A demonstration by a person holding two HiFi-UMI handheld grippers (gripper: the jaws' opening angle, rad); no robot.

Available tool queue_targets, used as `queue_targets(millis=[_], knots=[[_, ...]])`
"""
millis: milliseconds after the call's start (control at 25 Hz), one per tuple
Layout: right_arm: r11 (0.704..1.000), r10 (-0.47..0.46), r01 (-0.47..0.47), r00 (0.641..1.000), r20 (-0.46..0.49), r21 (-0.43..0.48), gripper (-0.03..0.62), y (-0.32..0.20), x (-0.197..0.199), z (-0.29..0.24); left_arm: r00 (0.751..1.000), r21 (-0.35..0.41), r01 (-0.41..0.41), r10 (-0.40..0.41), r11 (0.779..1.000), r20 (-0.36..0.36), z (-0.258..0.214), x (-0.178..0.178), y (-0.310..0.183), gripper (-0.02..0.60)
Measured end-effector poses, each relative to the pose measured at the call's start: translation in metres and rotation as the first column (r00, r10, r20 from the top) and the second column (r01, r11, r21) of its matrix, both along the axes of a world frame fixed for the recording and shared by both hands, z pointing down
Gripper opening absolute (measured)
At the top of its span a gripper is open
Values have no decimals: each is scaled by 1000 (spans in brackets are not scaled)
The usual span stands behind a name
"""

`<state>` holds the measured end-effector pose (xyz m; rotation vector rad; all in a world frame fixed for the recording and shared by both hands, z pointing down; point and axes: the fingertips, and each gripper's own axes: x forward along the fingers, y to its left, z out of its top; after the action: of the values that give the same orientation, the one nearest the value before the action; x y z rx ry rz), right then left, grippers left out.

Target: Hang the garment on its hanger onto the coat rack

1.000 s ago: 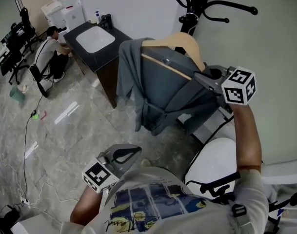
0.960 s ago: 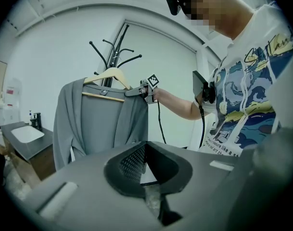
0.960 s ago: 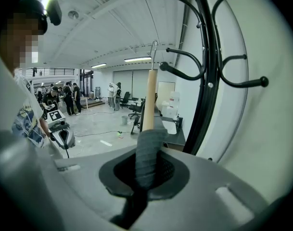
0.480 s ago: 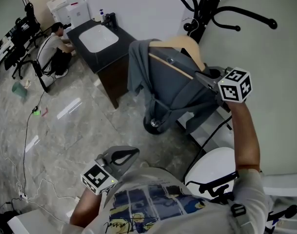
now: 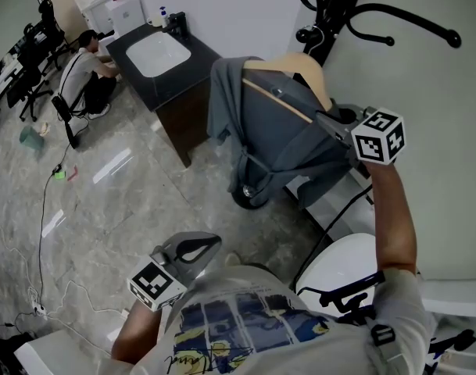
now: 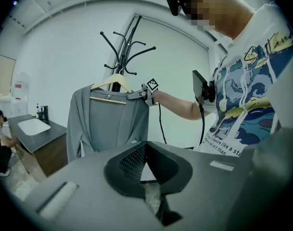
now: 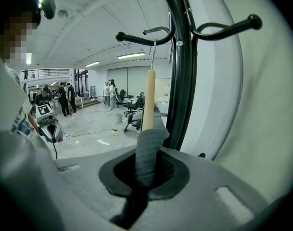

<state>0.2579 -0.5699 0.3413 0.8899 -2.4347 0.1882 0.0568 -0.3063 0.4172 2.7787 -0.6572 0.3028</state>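
A grey garment (image 5: 273, 135) hangs on a wooden hanger (image 5: 304, 67) right in front of the black coat rack (image 5: 331, 18). My right gripper (image 5: 325, 118) is shut on the hanger's near shoulder end through the cloth. In the right gripper view the cloth-wrapped end (image 7: 147, 153) sits between the jaws. The hanger's metal hook (image 7: 154, 57) reaches up beside a rack arm (image 7: 144, 36); I cannot tell whether it rests on it. My left gripper (image 5: 214, 241) is low by my chest, shut and empty, facing the garment (image 6: 108, 124).
A dark cabinet with a white sink (image 5: 155, 53) stands at the back left, with a person crouching (image 5: 85, 69) beside it. A wheeled base (image 5: 249, 198) sits under the garment. A white rounded object (image 5: 343, 264) is near my right side. Cables (image 5: 42, 209) lie across the floor.
My right gripper has carried the hanger and garment a little down and closer to the rack pole. The left gripper has hardly moved.
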Motion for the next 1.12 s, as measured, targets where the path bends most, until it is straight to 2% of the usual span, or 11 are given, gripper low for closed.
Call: queue_targets(millis=[360,560,720,920,1120], knots=[[999,37,-37,999,-5,30,28,3,2,1,1000,-8,-10,10,1000,-1,-4,-10,13,3],[988,95,-96,995,13,121,101,5,8,-11,1000,-4,-25,25,1000,-5,-3,-24,30,3],[967,162,-163,987,22,194,121,19,16,-31,999,0,-32,32,999,-7,-4,-38,48,3],[920,267,-264,963,31,288,121,60,26,-54,998,18,-63,63,998,-15,-3,-57,77,2],[887,308,-299,951,32,352,121,107,4,-66,996,35,-84,85,996,-22,-9,-78,104,3]])
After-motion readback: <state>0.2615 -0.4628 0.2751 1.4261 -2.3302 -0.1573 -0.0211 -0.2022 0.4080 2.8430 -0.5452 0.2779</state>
